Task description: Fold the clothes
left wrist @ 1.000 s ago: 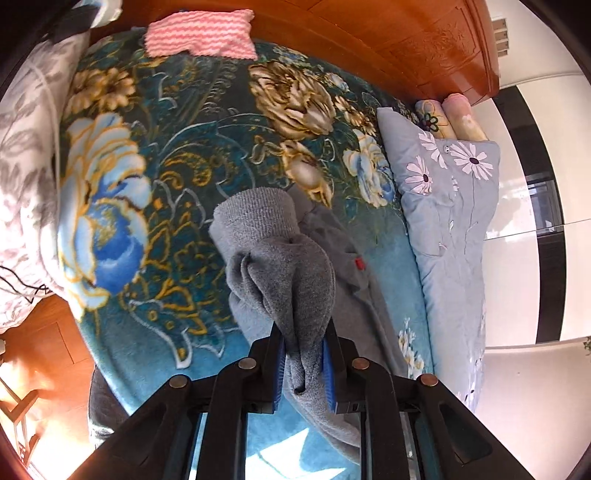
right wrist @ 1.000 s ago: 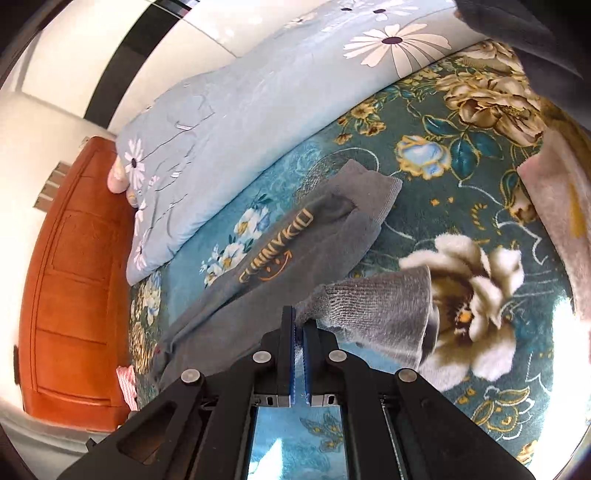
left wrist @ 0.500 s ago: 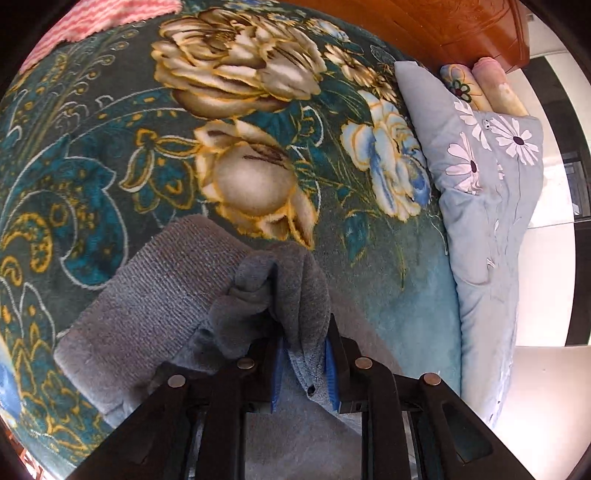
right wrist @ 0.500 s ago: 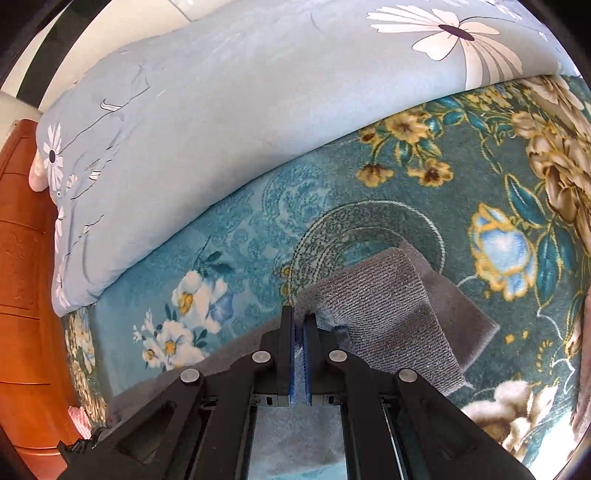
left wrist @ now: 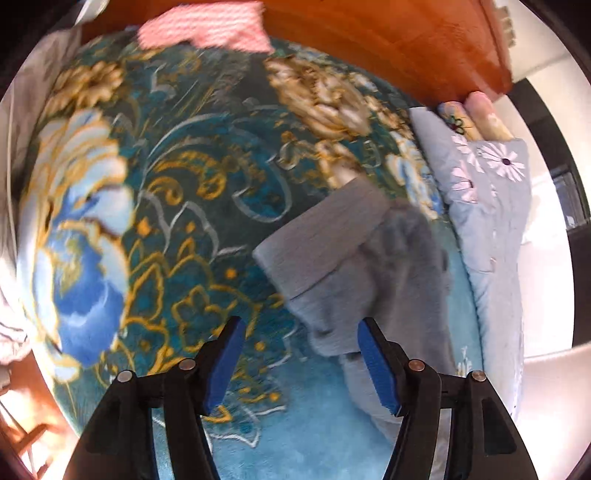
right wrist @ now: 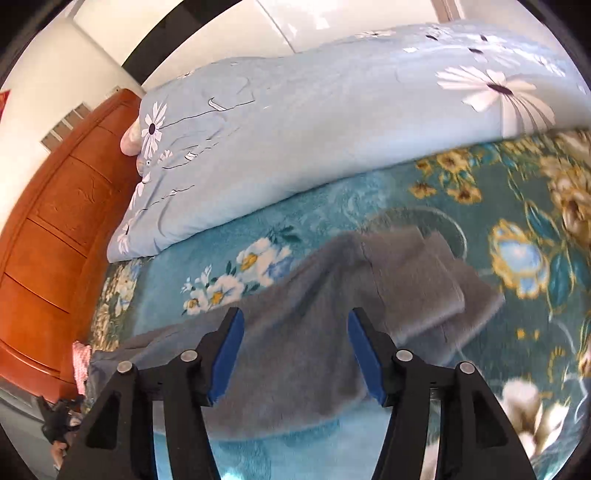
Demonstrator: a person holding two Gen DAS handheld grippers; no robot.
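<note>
A grey sweatshirt point(left wrist: 354, 266) lies on the teal floral blanket point(left wrist: 177, 206), its ribbed hem end folded over the body. In the left wrist view my left gripper point(left wrist: 301, 362) is open and empty, just above and to the near left of the garment. In the right wrist view the same grey sweatshirt point(right wrist: 332, 314) lies flat with its ribbed cuff layers point(right wrist: 424, 280) stacked at the right. My right gripper point(right wrist: 295, 354) is open and empty, hovering over the garment's near edge.
A light blue daisy-print quilt point(right wrist: 314, 140) lies rolled along the far side of the bed and shows in the left wrist view point(left wrist: 491, 221). A wooden headboard point(right wrist: 55, 236) stands at one end. A pink knit cloth point(left wrist: 207, 26) lies by the headboard.
Both grippers have opened and let go of the grey sweatshirt, which now lies folded on the blanket. Both have pulled back and up from it.
</note>
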